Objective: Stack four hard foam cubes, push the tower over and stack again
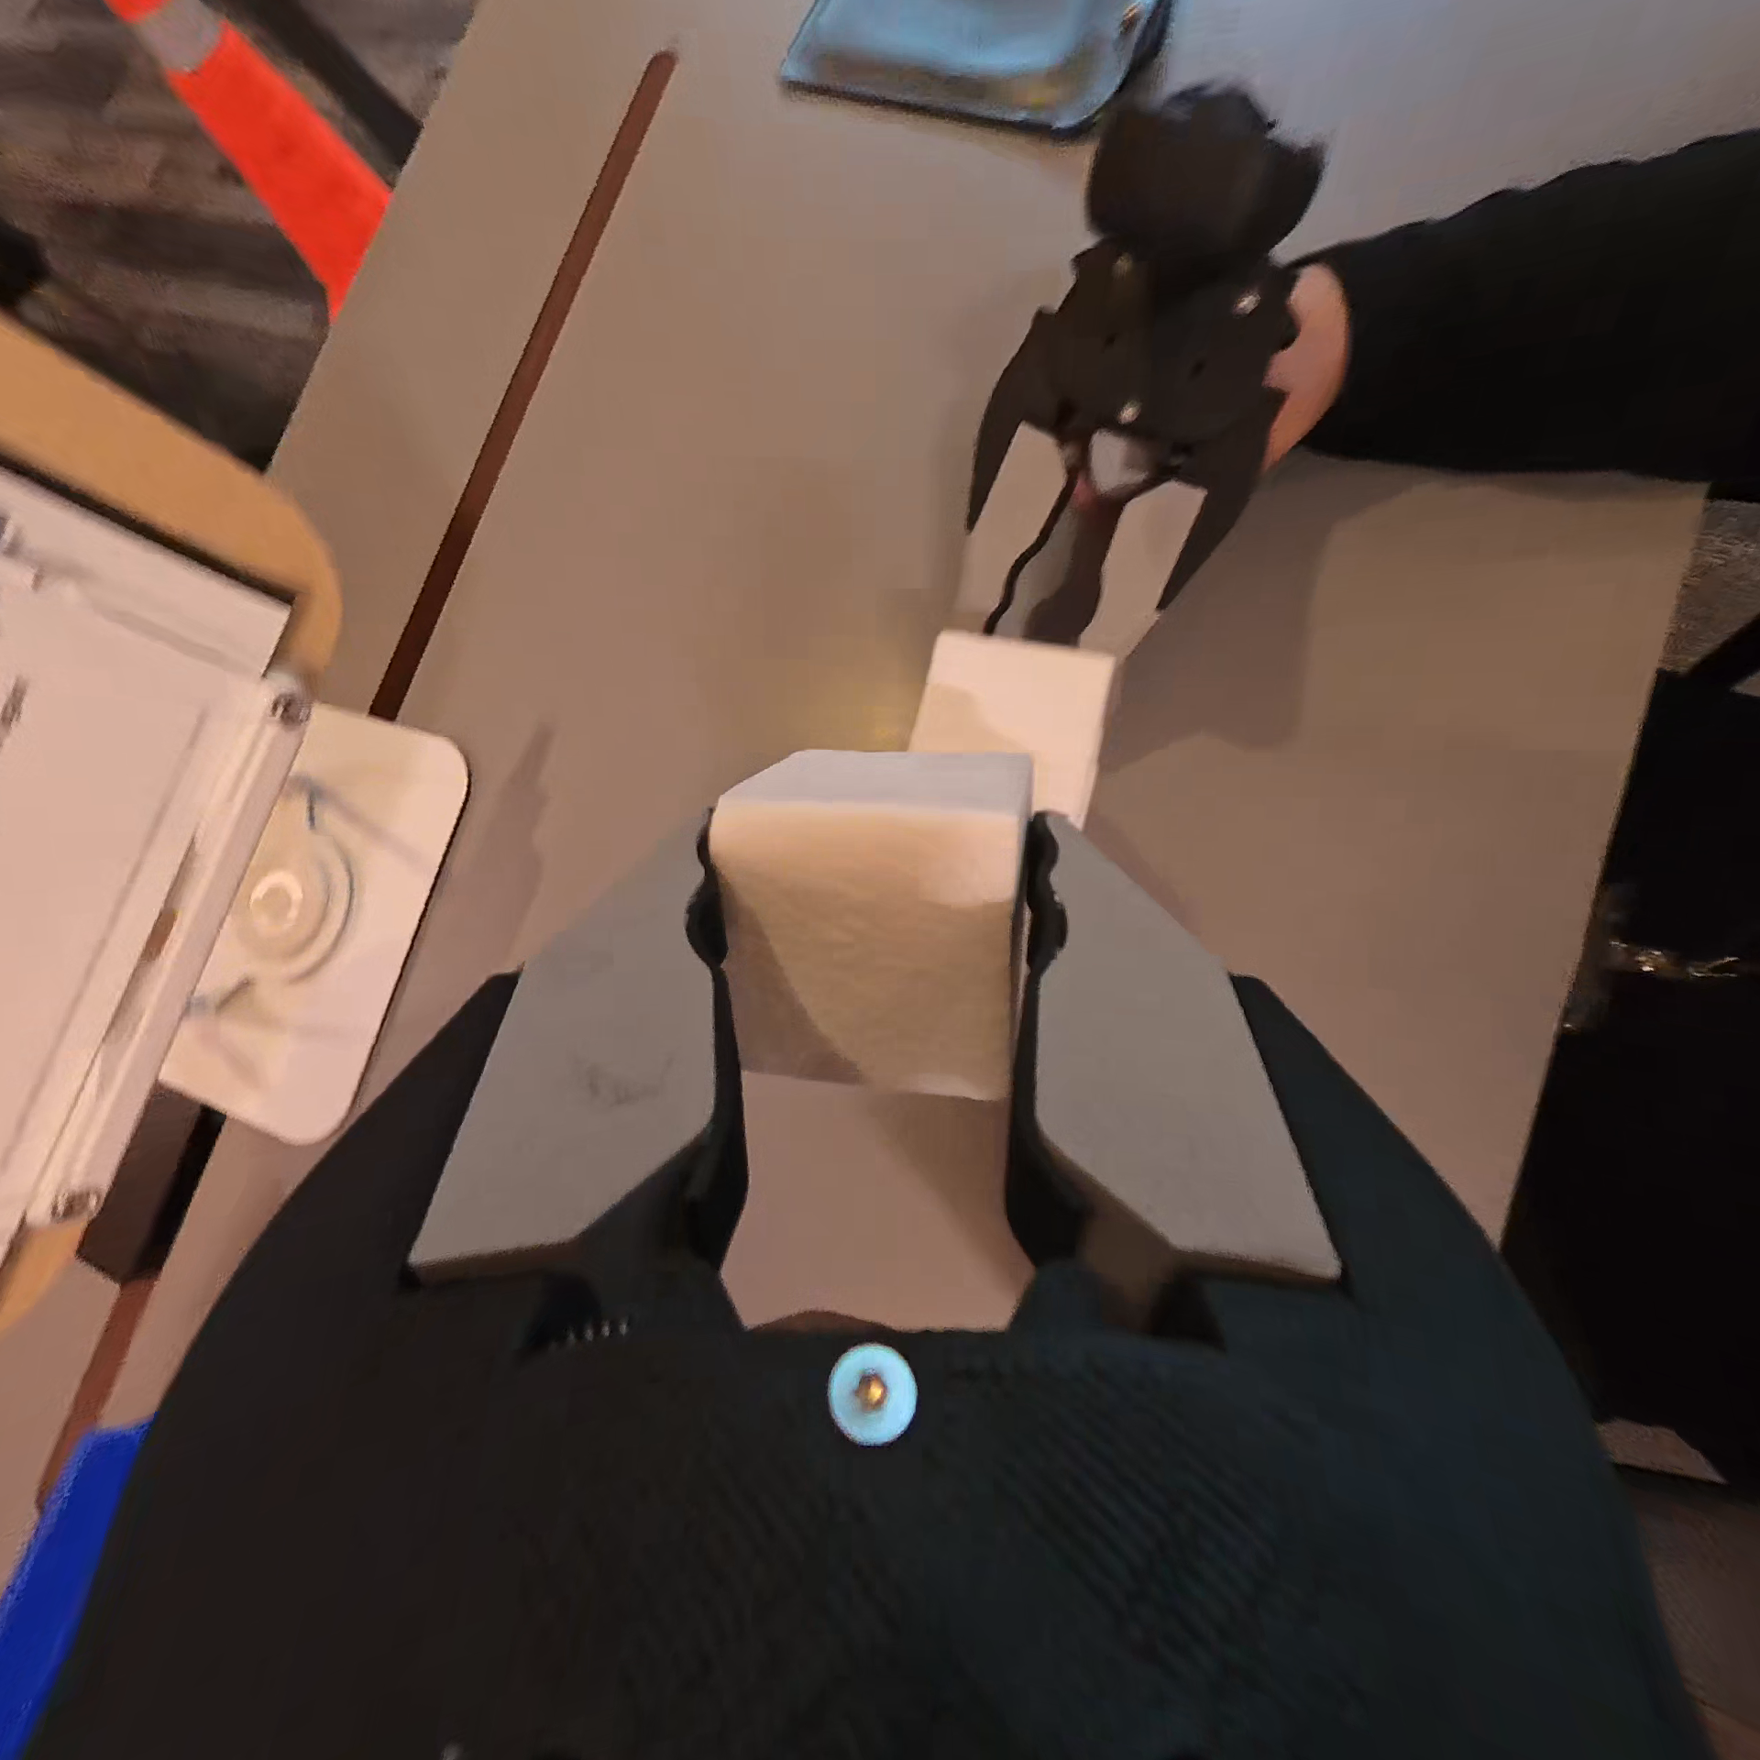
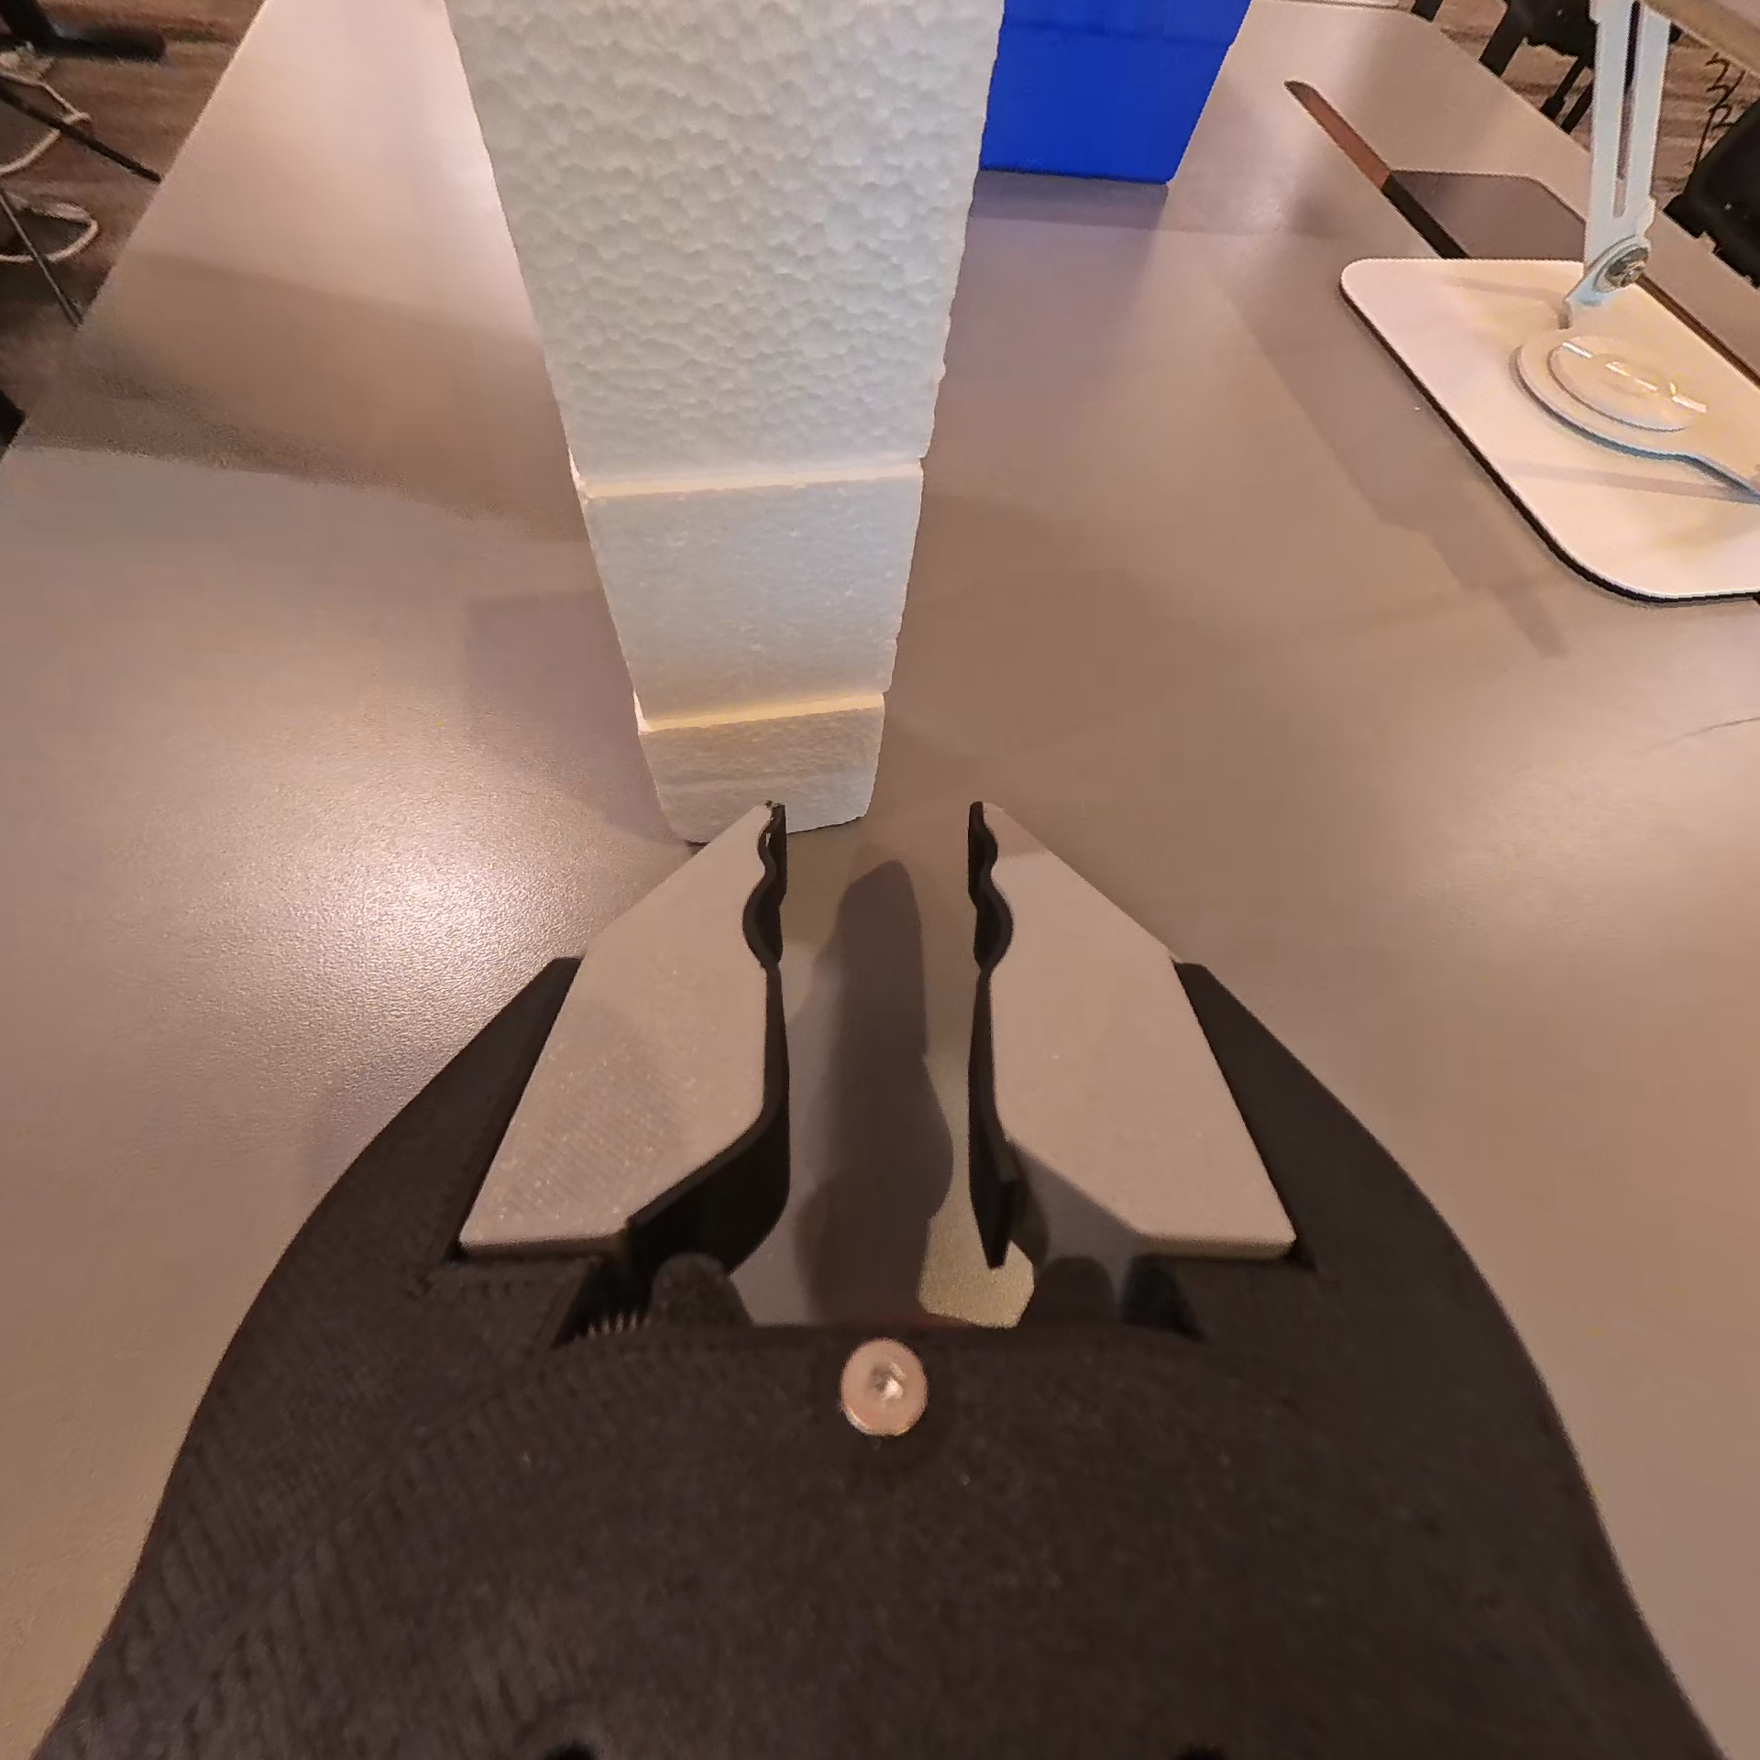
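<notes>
A white foam cube (image 1: 871,938) is being pinched between the fingers of the left gripper (image 1: 871,857) and carried above the grey table (image 1: 714,476), just short of the tower (image 2: 752,457), in which three stacked cubes are being shown by the right wrist view. The right gripper (image 2: 876,829) is being held spread and empty beside the tower's base. An off-centre or forceful placement is judged likely to tip the slightly misaligned column

Left claw (image 1: 871,857) clamped; right claw (image 2: 878,838) parted, empty.
</notes>
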A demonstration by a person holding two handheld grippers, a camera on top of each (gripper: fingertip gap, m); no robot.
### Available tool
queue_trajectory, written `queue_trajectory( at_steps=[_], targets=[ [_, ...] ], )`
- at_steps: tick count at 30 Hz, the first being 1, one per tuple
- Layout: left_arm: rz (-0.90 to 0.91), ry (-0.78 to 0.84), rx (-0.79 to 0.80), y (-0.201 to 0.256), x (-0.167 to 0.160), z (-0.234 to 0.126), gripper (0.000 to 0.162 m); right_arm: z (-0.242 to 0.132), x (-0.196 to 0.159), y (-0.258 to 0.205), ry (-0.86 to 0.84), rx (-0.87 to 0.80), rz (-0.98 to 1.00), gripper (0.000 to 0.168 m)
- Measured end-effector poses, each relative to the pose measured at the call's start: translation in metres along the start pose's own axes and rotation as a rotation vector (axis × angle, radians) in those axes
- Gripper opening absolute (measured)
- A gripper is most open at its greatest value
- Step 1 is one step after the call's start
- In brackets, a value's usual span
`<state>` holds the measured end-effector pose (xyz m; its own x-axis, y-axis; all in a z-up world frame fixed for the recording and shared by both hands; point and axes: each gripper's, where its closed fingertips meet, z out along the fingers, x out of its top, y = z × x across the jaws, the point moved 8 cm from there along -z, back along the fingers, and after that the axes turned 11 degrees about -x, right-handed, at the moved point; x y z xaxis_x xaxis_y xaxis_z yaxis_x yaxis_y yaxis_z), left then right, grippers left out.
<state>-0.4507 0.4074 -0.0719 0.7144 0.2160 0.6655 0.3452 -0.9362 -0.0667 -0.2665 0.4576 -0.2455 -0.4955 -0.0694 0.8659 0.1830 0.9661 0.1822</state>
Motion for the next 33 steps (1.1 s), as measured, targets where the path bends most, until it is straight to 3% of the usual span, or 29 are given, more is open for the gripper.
queue_trajectory(
  at_steps=[7, 18, 33],
  targets=[
    [0.074, -0.094, -0.077, 0.008, 0.036, 0.033, 0.062, 0.0, 0.0, 0.0, 0.0, 0.006, -0.001, 0.036],
    [0.096, -0.206, -0.086, 0.01, 0.037, 0.058, 0.062, 0.0, 0.0, -0.001, -0.004, 0.013, -0.004, 0.035],
    [0.123, -0.27, -0.089, 0.012, 0.038, 0.058, 0.062, 0.0, 0.0, -0.001, -0.004, 0.014, -0.004, 0.035]
  ],
)
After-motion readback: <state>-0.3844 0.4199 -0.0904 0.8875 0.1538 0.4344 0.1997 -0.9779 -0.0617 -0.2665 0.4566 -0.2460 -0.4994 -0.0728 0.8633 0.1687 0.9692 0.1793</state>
